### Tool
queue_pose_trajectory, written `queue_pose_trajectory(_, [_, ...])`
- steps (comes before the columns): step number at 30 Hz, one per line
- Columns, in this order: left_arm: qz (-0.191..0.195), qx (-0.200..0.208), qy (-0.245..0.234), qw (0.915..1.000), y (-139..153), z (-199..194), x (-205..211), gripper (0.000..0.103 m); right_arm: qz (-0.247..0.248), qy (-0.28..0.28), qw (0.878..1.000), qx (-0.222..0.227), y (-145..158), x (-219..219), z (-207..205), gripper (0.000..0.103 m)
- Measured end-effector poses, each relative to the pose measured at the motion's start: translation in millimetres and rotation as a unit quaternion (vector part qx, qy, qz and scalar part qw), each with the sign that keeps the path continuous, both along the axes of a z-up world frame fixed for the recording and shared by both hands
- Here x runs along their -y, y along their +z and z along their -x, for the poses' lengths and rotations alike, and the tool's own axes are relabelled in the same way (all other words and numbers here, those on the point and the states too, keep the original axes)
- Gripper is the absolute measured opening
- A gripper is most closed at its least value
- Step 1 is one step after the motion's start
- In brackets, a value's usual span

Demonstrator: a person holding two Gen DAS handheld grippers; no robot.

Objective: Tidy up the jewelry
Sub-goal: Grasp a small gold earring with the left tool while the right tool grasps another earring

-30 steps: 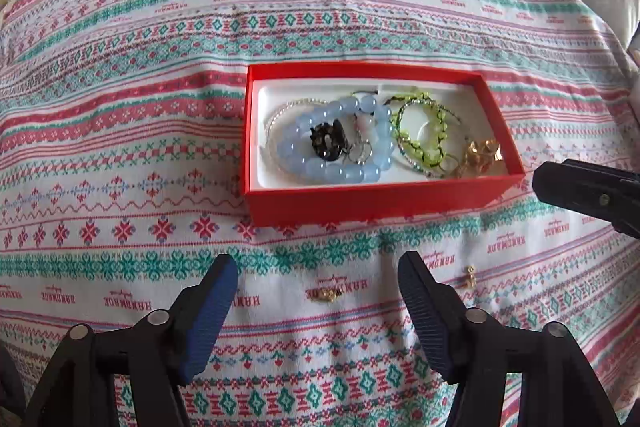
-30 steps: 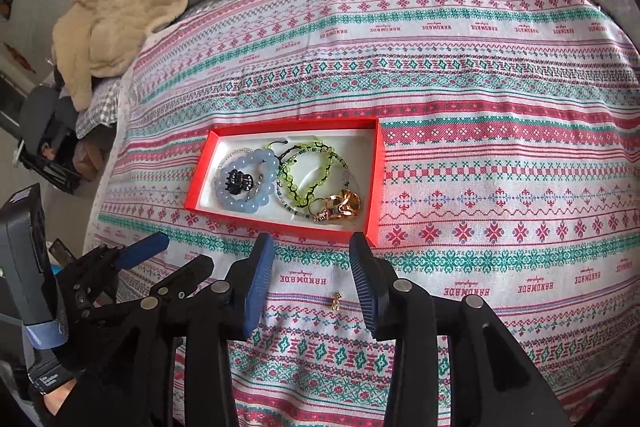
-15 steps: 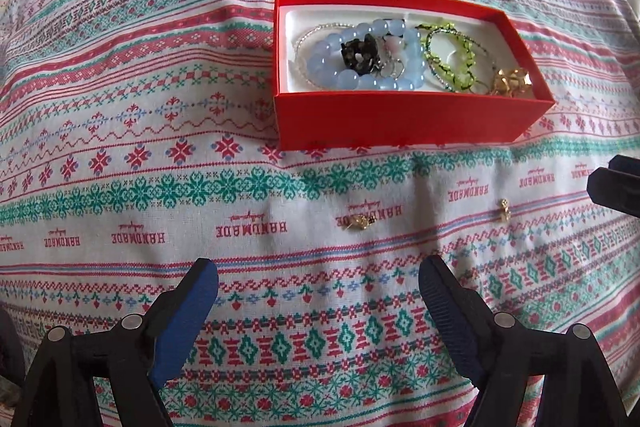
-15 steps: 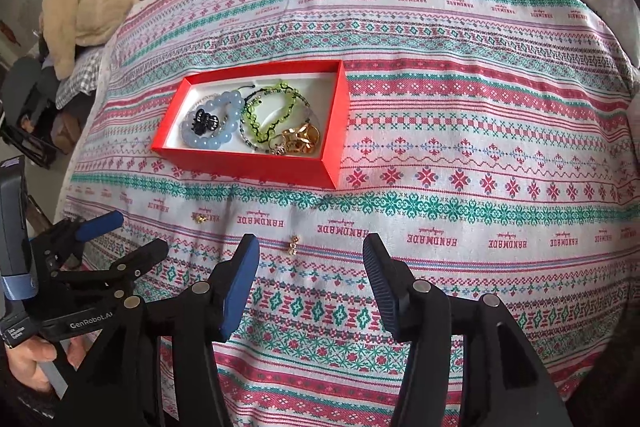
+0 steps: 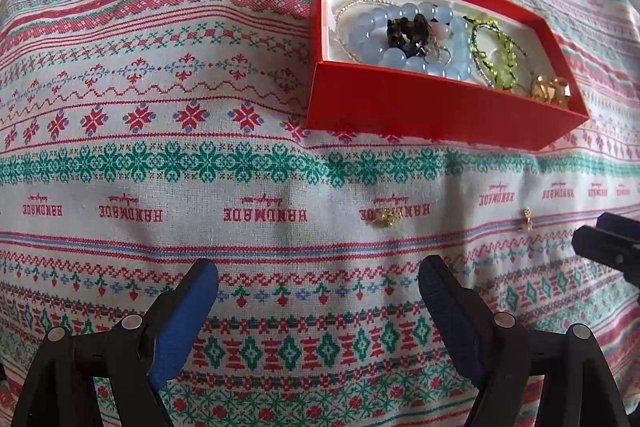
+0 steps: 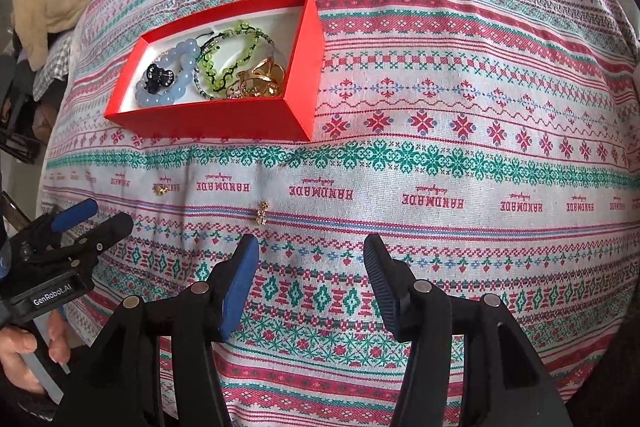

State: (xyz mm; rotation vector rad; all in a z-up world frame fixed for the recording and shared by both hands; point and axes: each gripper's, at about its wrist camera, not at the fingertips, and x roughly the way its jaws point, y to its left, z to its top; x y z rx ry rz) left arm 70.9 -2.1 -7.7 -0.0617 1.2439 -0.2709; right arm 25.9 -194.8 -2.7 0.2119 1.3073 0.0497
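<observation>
Right wrist: hand-held gripper (image 6: pixel 310 259) agape above bedspread (image 6: pixel 440 107).

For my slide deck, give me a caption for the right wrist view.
Open right gripper hovers near a gold earring on the patterned bedspread, red jewelry box beyond.

I see a woven cloth bedspread (image 5: pixel 160 167), matt and stitched-looking, under a smooth red card box (image 5: pixel 432 107). Glossy translucent blue beads (image 5: pixel 394 57) and shiny gold-metal earrings (image 6: pixel 262 213) contrast with ribbed blue gripper pads (image 6: pixel 240 279).
</observation>
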Motion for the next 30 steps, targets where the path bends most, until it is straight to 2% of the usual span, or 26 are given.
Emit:
queue_pose_trajectory(3, [0.005,-0.001,0.003,1.0,-2,-2,0,0.085,-0.002,0.0,1.0,-0.004,-5,-3,-2,0.057])
queue_pose_trajectory(11, [0.005,0.003,-0.005,1.0,-3,-3,7,0.076,0.002,0.005,1.0,-0.007,-14,-19,-11,0.056])
queue_pose_trajectory(15, [-0.005,0.007,-0.008,0.9999,-3,-9,19,0.072,0.001,0.012,1.0,-0.008,-18,-27,-13,0.046])
queue_pose_trajectory(25, [-0.007,0.011,-0.014,0.9998,-1,-8,22,0.072,0.022,0.016,1.0,-0.003,-29,-45,-28,0.028])
queue_pose_trajectory(28, [-0.002,0.013,-0.011,0.9999,1,-9,18,0.07,0.035,0.02,0.999,0.0,-32,-53,-32,0.015])
queue_pose_trajectory(30, [0.007,0.011,-0.007,0.9999,2,-11,15,0.066,0.037,0.021,0.999,0.0,-34,-56,-34,0.011])
